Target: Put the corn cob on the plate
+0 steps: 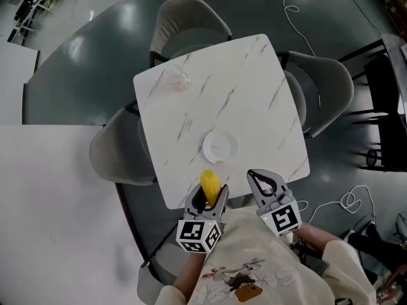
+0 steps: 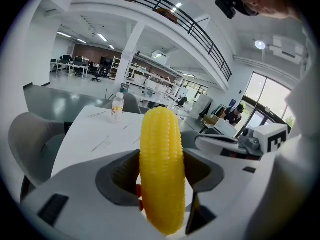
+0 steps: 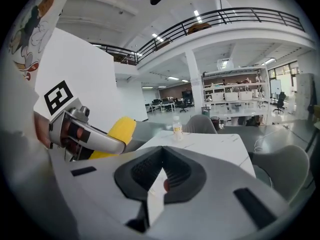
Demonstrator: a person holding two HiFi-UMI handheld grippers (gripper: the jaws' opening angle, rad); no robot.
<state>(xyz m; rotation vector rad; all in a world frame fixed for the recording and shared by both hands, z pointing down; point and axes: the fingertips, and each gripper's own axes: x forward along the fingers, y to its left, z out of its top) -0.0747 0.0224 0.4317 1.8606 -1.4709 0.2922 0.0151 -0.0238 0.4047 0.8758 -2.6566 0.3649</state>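
Closest to the head view is the person's cream shirt with a cartoon print [image 1: 245,281], and just beyond it the two hand-held grippers reach toward the near edge of the white marble-patterned square table [image 1: 248,88]. Clamped in the left gripper [image 1: 207,199] is the bright yellow corn cob [image 1: 210,184]. In the left gripper view it stands roughly upright between the dark ribbed pads, pinched at mid-length, with its upper end rising clear above them. The right gripper [image 1: 259,182] hangs just beside the left one, its jaws brought together on nothing. The cob sits over the table's near edge, short of the small round white plate [image 1: 206,150], which lies bare a little farther in on the tabletop. A small clear plastic bottle [image 1: 181,79] stands well apart, near the far left corner, and grey upholstered chairs [image 1: 191,18] ring the table. My reading is that the grasp is done and the carry is in hand. The next move calls for taking the cob forward until it is over the plate's middle, lowering it close to the surface, tipping it toward lying flat, and only then parting the jaws, since a rounded cob let go from height could roll off the shallow rim.
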